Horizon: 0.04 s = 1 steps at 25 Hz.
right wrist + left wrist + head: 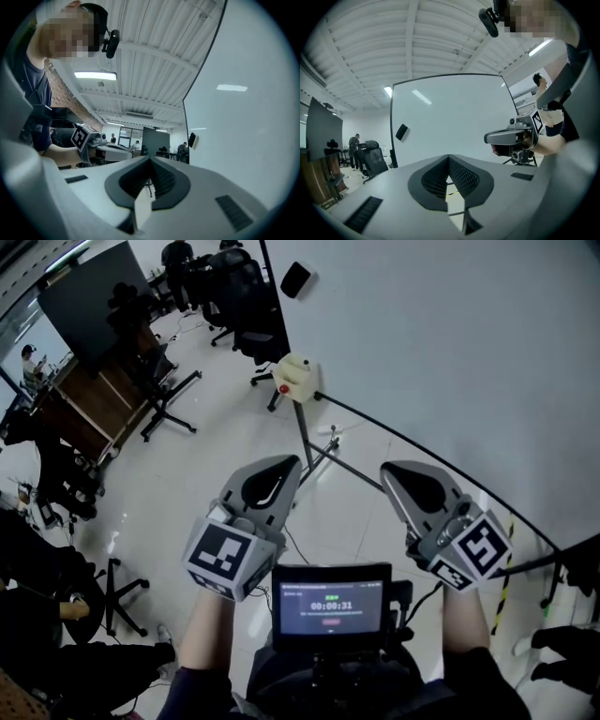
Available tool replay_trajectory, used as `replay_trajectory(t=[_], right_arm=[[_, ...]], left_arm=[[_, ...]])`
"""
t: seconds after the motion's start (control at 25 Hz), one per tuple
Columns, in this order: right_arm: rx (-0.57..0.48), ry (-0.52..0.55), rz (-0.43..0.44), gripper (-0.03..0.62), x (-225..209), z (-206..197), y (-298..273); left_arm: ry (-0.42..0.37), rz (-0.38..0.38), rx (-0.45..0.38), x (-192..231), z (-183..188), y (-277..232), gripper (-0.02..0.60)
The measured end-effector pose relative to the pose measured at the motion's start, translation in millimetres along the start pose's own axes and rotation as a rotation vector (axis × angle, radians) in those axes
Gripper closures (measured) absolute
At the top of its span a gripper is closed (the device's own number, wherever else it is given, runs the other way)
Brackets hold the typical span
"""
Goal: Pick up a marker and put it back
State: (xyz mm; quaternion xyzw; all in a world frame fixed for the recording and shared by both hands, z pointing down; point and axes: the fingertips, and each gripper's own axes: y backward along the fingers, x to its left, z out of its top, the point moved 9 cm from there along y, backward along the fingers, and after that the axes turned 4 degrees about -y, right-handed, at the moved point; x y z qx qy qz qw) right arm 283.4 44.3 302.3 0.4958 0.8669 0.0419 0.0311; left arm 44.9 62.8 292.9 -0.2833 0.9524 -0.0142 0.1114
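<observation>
The left hand-held gripper (292,463) is clenched, its jaws meeting at the tips with nothing between them. The right hand-held gripper (388,470) is clenched and empty too. They are side by side but apart, both pointing toward the whiteboard (450,352). Near, between the wrists, a screen (331,601) shows a timer. A black eraser (296,278) sticks to the board's far left part. Far left, chairs (246,306) stand on the floor (187,493). The marker cannot be made out in any view.
</observation>
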Motion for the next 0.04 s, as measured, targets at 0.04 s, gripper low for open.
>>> replay_trajectory(t=[0.04], right_arm=[[0.001,-0.004,0.005,0.588,-4.0,-1.2,9.2]], left_arm=[[-0.001,0.007,0.009,-9.5,0.1,-2.4,0.581]])
